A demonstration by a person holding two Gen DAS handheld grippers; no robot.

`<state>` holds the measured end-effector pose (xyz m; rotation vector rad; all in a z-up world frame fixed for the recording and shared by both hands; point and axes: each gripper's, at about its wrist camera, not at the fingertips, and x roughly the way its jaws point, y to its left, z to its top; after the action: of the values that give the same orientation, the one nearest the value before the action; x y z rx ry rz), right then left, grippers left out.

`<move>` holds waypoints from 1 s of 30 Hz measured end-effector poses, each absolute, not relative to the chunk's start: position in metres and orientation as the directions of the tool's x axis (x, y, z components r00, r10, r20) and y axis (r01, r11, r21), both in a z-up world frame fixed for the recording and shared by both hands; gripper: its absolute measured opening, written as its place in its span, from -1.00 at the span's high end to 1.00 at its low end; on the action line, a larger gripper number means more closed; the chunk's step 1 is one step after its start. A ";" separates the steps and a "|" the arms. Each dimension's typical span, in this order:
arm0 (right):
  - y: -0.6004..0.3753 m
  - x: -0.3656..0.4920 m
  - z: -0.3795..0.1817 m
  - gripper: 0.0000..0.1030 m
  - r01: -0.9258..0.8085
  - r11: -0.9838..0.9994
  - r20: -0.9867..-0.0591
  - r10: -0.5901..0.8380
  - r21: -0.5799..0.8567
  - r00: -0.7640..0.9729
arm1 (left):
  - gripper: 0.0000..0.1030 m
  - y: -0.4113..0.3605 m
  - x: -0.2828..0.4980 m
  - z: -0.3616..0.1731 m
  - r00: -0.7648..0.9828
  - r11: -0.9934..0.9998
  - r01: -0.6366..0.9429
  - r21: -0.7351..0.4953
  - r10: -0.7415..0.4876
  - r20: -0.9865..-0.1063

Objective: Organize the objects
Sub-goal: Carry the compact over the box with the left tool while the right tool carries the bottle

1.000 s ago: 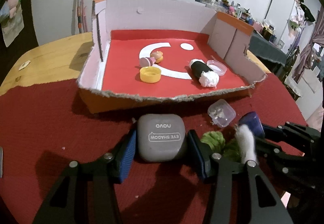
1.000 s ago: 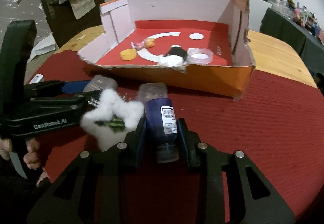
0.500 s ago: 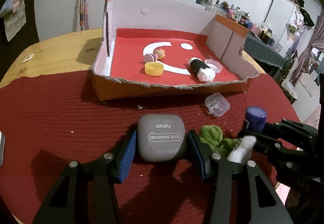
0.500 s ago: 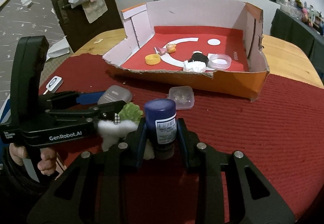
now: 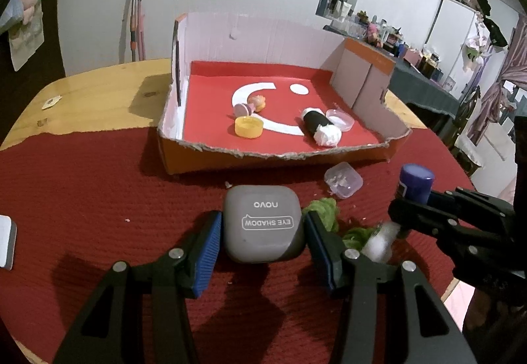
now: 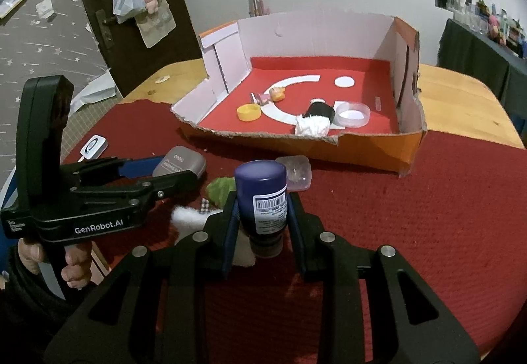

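Item one: grey eye shadow case (image 5: pixel 263 223), rounded-square, lid printed "novo" and "EYE SHADOW", sat squarely between the blue pads of the left gripper (image 5: pixel 262 234); jaws stood partly open and clamped on its two sides, case held above the red cloth (image 5: pixel 98 193). Item two: dark blue bottle (image 6: pixel 262 199), cylindrical, rounded cap, white barcode label on its side, stood upright between the fingers of the right gripper (image 6: pixel 262 216); jaws nearly closed and pressed on the bottle's body below the cap. Between the two grippers lay a green and white fluffy toy (image 6: pixel 221 191), partly hidden by the fingers. Small clear lidded container (image 5: pixel 343 179) rested on the cloth just in front of the cardboard tray (image 5: pixel 273 156). Tray, red-lined with white shapes, held a yellow cap (image 5: pixel 249 126), a black roll with white end (image 5: pixel 321 128), a clear round lid (image 5: pixel 341 119) and a small orange and pink figure (image 5: pixel 250 104), all well apart from both jaws.
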<state>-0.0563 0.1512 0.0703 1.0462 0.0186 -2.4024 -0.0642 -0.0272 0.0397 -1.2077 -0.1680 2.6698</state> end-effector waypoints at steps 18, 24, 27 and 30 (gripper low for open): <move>0.149 -0.068 0.093 0.48 0.491 -0.857 -0.669 -0.457 0.155 -0.587 | -0.03 -0.021 -0.076 0.070 -0.681 -0.971 -0.180 -0.158 0.239 -0.692; 0.147 -0.076 0.105 0.48 0.500 -0.857 -0.662 -0.445 0.121 -0.603 | -0.03 -0.018 -0.093 0.076 -0.677 -0.969 -0.194 -0.153 0.245 -0.694; 0.146 -0.081 0.110 0.48 0.505 -0.856 -0.661 -0.442 0.110 -0.606 | -0.03 -0.016 -0.101 0.080 -0.678 -0.968 -0.200 -0.150 0.247 -0.693; 0.146 -0.089 0.113 0.48 0.509 -0.855 -0.663 -0.441 0.104 -0.605 | -0.03 -0.015 -0.111 0.082 -0.672 -0.967 -0.207 -0.149 0.252 -0.696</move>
<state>-0.0894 0.1464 0.1132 0.9628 0.1283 -2.4165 -0.1106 -0.0146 0.0820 -1.1214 -0.0841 2.6621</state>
